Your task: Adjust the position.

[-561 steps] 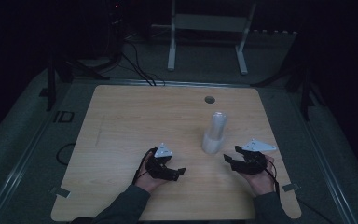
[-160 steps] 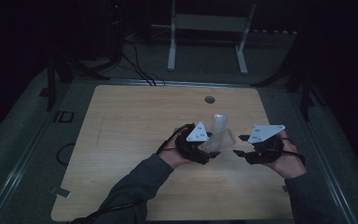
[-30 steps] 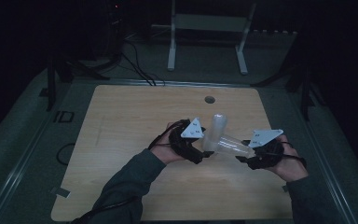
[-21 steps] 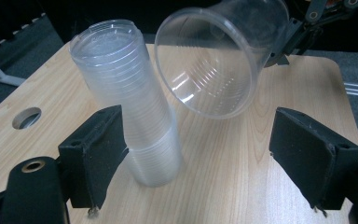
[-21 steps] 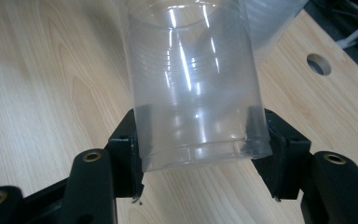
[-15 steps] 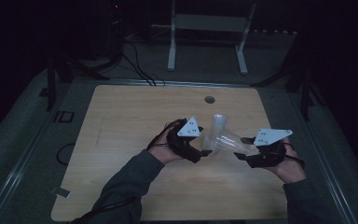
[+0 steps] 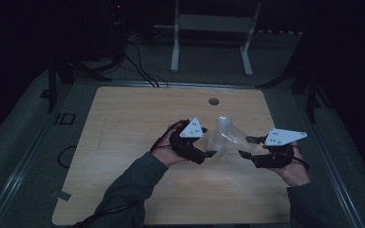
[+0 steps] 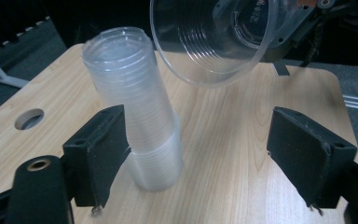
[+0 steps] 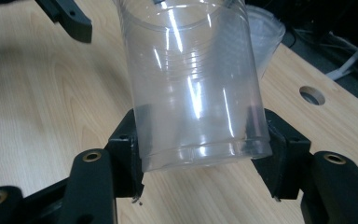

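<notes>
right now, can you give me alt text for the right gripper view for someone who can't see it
A single clear plastic cup is clamped near its base between the right gripper's two black jaws and held tilted above a pale wooden table. Behind it stands a stack of clear plastic cups, with a round hole in the tabletop to the right.

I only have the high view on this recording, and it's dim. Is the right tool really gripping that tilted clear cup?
Observer: Yes. The right gripper view shows the right tool pressing both sides of the single cup near its base.
Operator: And the left tool?
Observer: The left tool has just been closing its jaws around the upright cup stack. The stack sits beside one jaw, and the other jaw is well clear.
Operator: Anything inside the held cup?
Observer: Nothing. The left gripper view looks into its open mouth.
</notes>
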A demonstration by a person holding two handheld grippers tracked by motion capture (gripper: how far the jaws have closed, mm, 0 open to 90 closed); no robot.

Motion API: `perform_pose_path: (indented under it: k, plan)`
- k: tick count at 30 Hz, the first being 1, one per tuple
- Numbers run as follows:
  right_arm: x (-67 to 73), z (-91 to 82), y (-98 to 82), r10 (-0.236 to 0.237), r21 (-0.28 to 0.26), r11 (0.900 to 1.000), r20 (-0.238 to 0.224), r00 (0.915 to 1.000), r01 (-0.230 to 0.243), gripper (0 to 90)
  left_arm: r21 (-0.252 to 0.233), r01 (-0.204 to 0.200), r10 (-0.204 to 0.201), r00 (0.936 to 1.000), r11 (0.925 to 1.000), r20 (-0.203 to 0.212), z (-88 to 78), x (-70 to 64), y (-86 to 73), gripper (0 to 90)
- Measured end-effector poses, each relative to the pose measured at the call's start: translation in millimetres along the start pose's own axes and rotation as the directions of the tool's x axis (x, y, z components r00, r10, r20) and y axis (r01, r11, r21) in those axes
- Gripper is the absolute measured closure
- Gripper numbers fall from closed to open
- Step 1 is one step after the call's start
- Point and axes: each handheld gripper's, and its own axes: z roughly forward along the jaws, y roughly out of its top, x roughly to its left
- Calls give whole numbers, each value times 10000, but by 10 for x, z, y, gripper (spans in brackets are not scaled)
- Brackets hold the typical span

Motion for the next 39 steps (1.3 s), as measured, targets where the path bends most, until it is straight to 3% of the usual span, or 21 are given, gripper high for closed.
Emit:
perform_pose_path:
  k: [8, 14, 22, 25, 30, 36, 39]
  plan:
    - [-18, 4, 2, 444, -681, 9967, 21, 9990, -441, 413, -185, 237, -237, 9997, 9995, 0, -25, 14, 12, 218]
    - [-46, -15, -21, 916, -1372, 9863, -86, 9958, -919, 412, -503, 520, -527, 9985, 9974, -126, -48, 13, 38, 224]
    - [-64, -10, -43, 1261, -1874, 9741, -146, 9919, -1266, 412, -774, 990, -978, 9950, 9921, 191, -49, 42, 68, 231]
    - [-59, 25, -65, 1453, -2208, 9639, -306, 9889, -1485, 412, -898, 1072, -1052, 9941, 9902, 271, -32, 34, 89, 231]
    - [-42, 54, -70, 1517, -2395, 9584, -342, 9878, -1554, 411, -1088, 1170, -1139, 9929, 9871, 348, -22, 25, 127, 231]
    - [-29, 81, -77, 1736, -2747, 9446, -457, 9838, -1794, 411, -1362, 1393, -1352, 9901, 9808, 389, -18, 30, 141, 230]
    - [-19, 87, -84, 1966, -3063, 9296, -583, 9788, -2050, 411, -1522, 1561, -1508, 9875, 9759, 460, -6, 32, 140, 230]
